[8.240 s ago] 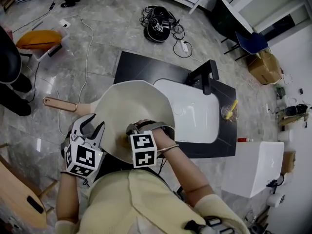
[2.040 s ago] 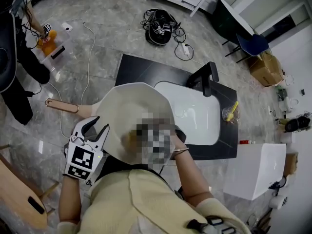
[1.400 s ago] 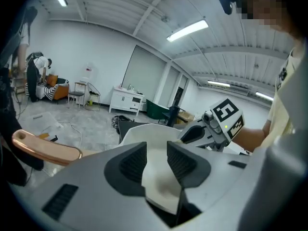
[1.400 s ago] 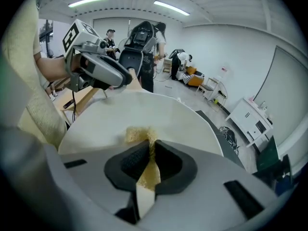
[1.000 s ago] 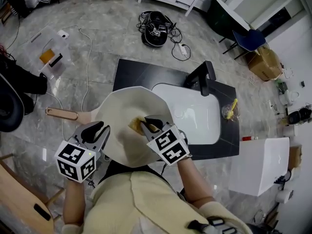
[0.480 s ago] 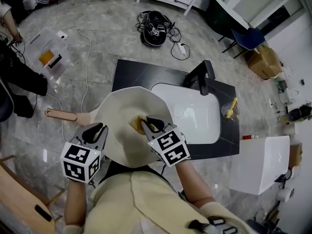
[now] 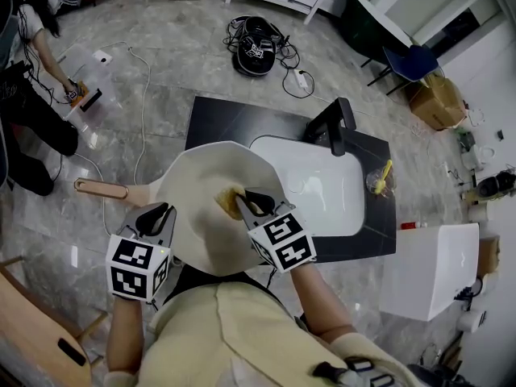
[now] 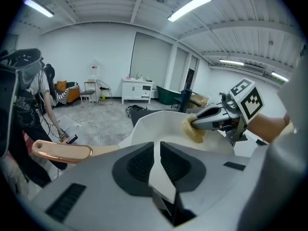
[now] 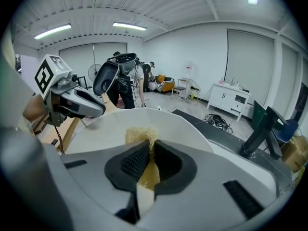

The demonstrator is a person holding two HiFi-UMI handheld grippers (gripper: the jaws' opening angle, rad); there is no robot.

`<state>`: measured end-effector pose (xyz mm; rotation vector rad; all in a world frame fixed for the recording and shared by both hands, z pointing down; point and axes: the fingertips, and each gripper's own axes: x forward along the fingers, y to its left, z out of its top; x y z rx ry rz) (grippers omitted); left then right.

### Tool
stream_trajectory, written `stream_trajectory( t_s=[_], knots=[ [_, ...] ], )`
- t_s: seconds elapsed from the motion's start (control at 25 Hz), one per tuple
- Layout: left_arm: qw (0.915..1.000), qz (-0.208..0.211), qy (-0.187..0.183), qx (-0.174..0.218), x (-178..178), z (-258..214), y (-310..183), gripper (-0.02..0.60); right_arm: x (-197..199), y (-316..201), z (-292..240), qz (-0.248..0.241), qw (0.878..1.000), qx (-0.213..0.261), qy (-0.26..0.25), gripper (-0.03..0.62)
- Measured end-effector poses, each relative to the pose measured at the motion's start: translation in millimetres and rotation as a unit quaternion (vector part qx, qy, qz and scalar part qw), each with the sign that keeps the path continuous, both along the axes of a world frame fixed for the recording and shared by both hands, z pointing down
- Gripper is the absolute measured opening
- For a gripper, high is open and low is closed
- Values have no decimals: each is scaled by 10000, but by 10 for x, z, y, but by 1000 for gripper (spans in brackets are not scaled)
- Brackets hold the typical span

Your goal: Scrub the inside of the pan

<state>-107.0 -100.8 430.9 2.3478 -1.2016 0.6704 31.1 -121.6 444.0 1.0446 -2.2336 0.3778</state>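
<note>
As my left tool (image 7: 156,214), jaws just closing, nips the pan (image 7: 193,180) rim at 9 o'clock, right tool (image 7: 253,201) pinches sponge (image 7: 227,202) inside.

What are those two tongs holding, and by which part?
The right tongs pinch the yellow sponge by its near end. The left tongs, whose jaws have just been closing, grip the pan by its near rim.

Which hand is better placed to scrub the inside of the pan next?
Right. The right gripper holds the sponge inside the pan; the left gripper, its jaws having just closed in on the pan's near rim, only steadies it.
</note>
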Motion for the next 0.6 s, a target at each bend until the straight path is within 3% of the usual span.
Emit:
stream_trajectory(
  t_s=[0.6],
  knots=[
    [9999,63,-137,47,-30,5,9,49,6,-5,2,83,10000,5,-53,41]
  ],
)
